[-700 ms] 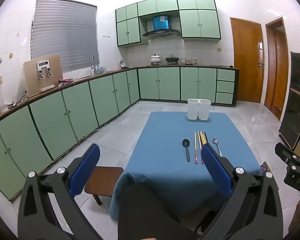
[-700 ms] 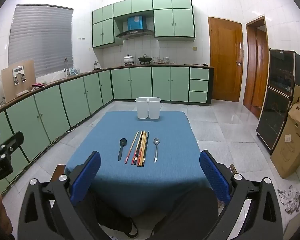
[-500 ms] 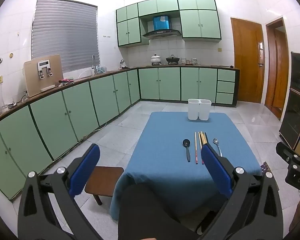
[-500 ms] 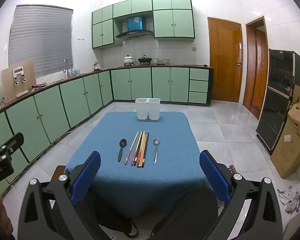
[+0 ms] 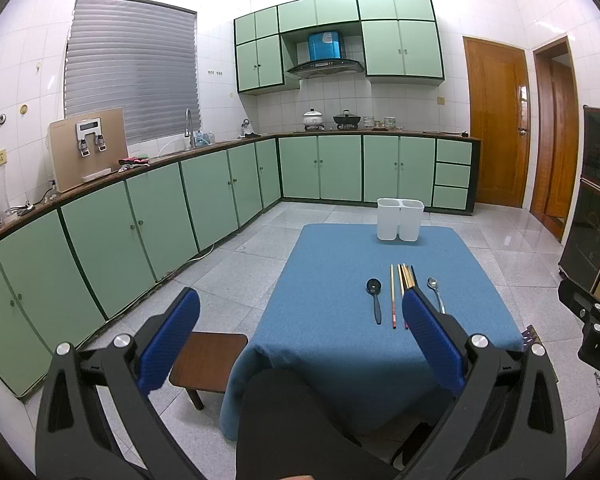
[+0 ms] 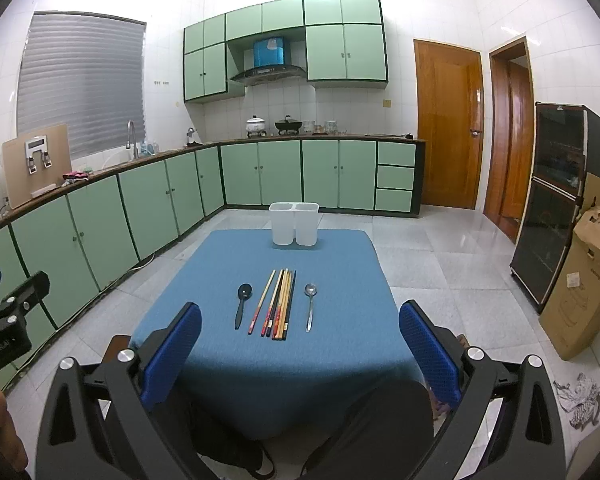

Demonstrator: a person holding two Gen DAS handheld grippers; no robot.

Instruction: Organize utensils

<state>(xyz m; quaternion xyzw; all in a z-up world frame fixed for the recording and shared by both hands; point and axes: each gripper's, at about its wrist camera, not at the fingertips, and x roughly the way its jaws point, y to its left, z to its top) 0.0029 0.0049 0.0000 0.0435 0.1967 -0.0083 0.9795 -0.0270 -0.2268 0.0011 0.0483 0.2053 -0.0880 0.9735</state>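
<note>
My right gripper (image 6: 300, 350) is wide open and holds nothing (my left gripper (image 5: 300, 346) too). The chopsticks (image 6: 278, 304) lie straight ahead on the blue table (image 6: 220, 352), long ends pointing toward me, nearer my right.

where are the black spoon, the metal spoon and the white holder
black spoon (image 6: 244, 291), right wrist view, on its bowl
metal spoon (image 6: 310, 289), right wrist view, on its bowl
white holder (image 6: 282, 227), right wrist view, on the front wall of its left compartment
</note>
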